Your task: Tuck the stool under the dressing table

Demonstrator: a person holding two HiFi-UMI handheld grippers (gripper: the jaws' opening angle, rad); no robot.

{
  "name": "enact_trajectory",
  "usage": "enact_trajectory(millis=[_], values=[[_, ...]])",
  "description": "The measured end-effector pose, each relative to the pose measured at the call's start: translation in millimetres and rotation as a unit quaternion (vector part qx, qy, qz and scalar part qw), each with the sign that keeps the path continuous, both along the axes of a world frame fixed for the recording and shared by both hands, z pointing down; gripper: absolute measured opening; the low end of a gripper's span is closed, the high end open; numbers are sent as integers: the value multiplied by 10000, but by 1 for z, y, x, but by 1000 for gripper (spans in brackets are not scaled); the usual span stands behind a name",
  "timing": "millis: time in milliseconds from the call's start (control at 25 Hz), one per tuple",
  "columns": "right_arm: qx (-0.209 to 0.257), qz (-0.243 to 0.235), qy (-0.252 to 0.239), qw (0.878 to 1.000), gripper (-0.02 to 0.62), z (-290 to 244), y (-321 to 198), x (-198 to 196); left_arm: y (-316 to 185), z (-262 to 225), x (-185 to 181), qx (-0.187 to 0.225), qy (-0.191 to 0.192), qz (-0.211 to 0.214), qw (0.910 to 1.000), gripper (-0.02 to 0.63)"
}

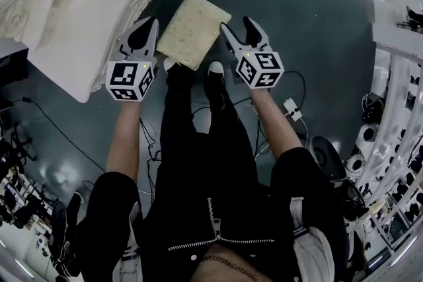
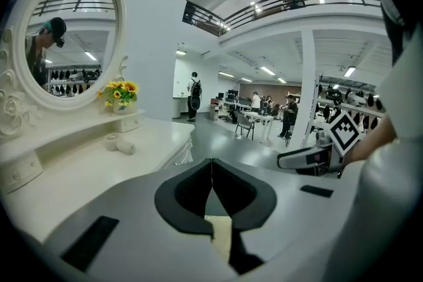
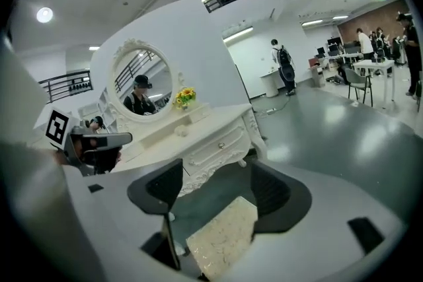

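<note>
Head view: the stool [image 1: 193, 30] stands on open floor between the left tongs [image 1: 147, 31] and the right tongs [image 1: 236, 26]. It is not yet under the dressing-table worktop [image 1: 73, 23], which lies beyond the left tongs. By my reading, the whole push remains.

Left gripper view: the left tongs [image 2: 211, 172] are pressed together, pinching nothing.

Right gripper view: the right tongs [image 3: 217, 175] are spread partway, with the stool [image 3: 221, 238] below the gap, untouched.

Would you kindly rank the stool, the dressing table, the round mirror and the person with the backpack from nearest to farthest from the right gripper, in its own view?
1. stool, just below the right gripper, jaws open.
2. dressing table, ahead left.
3. round mirror, at the table's back, upper left.
4. person with the backpack, far across the hall.
</note>
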State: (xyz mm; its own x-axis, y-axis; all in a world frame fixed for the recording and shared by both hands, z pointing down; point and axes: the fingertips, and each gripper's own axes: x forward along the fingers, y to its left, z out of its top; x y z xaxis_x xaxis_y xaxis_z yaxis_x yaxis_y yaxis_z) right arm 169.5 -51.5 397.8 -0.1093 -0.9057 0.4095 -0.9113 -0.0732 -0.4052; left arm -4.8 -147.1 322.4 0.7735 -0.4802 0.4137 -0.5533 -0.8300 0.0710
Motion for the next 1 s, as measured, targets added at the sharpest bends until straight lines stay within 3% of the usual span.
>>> enact_trajectory(millis=[240, 400, 600, 1000], values=[[-698, 365, -312, 9964, 388, 73, 13, -6, 4, 17, -11, -174, -58, -5, 9998, 21], [-1181, 516, -717, 9891, 405, 132, 11, -15, -11, 41, -18, -309, -100, -2, 9995, 21], [-1759, 930, -1468, 9689, 416, 197, 28, -20, -20, 58, -19, -406, -167, 53, 9990, 21], [-2555, 1484, -2237, 9288, 502, 320, 52, -31, -14, 123, -10, -746, -234, 160, 9968, 21]])
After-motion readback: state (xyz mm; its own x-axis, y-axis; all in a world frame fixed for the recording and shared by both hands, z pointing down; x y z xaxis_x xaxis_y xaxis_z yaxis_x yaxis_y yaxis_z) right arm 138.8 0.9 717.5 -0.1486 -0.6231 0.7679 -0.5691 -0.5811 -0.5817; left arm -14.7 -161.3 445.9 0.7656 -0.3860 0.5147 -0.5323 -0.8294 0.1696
